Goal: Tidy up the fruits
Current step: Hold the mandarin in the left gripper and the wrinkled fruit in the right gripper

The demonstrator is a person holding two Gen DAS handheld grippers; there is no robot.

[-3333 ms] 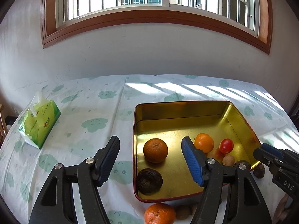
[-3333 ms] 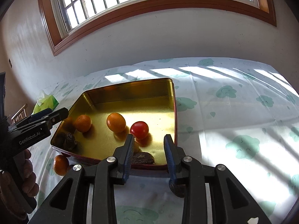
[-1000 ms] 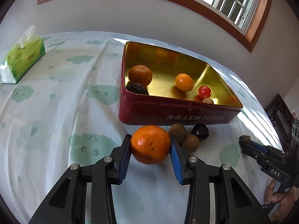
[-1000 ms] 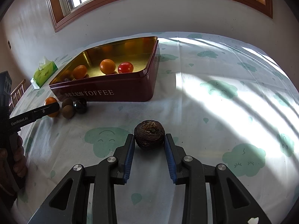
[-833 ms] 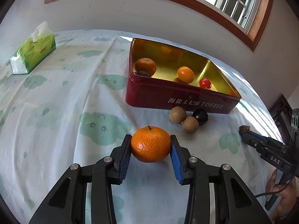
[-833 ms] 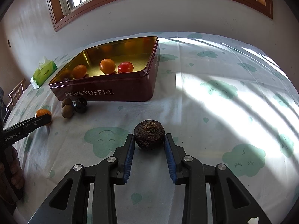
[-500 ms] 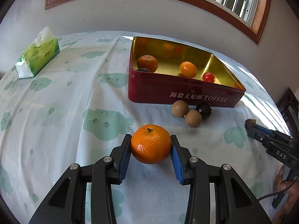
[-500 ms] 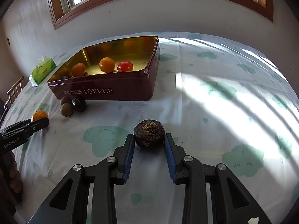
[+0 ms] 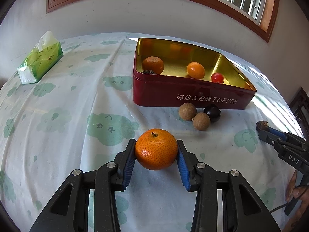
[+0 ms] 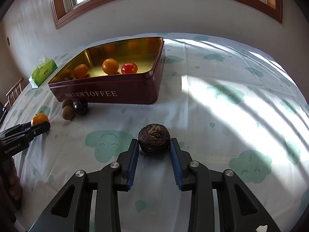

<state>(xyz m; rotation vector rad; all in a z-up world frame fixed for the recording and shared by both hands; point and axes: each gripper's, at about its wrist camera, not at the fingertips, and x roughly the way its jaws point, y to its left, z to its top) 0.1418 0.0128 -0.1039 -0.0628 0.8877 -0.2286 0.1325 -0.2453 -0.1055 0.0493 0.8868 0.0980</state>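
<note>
left gripper clamps an orange; right gripper seemingly grips a dark fruit. tin, tissues beyond, on clouded cloth.

You're working in a home: the worktop wears a cloud-print cloth, a tissue pack sits on it, and a wood-framed barred window lights the plain wall.
</note>
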